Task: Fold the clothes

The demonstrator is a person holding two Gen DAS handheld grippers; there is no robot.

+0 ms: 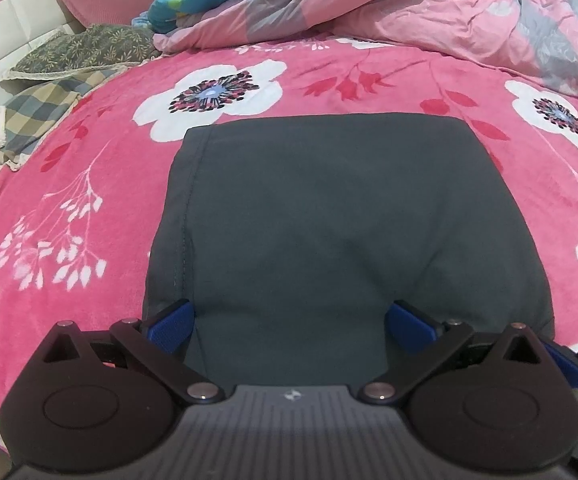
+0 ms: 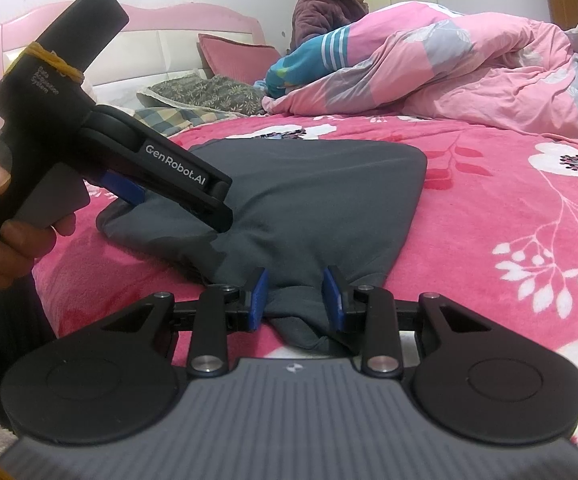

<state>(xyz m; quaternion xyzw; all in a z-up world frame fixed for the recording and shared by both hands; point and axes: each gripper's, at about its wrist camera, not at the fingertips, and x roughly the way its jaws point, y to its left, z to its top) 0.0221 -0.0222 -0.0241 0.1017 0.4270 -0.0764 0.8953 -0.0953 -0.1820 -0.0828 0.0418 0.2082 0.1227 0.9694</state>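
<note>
A dark grey garment (image 1: 329,216) lies folded in a rough rectangle on the pink flowered blanket (image 1: 69,184). My left gripper (image 1: 289,324) is open wide over its near edge, blue pads on either side of the cloth. In the right wrist view the garment (image 2: 313,196) spreads ahead. My right gripper (image 2: 295,298) has its jaws partly closed around a bunched near corner of the garment; whether the pads pinch it is unclear. The left gripper (image 2: 193,200) shows there too, pressed onto the garment's left edge and held by a hand (image 2: 5,220).
A crumpled pink and grey duvet (image 2: 469,76) is piled at the far side of the bed. Pillows (image 2: 209,92) lie by the pink headboard (image 2: 149,40). A person in a purple coat (image 2: 329,0) sits behind the duvet.
</note>
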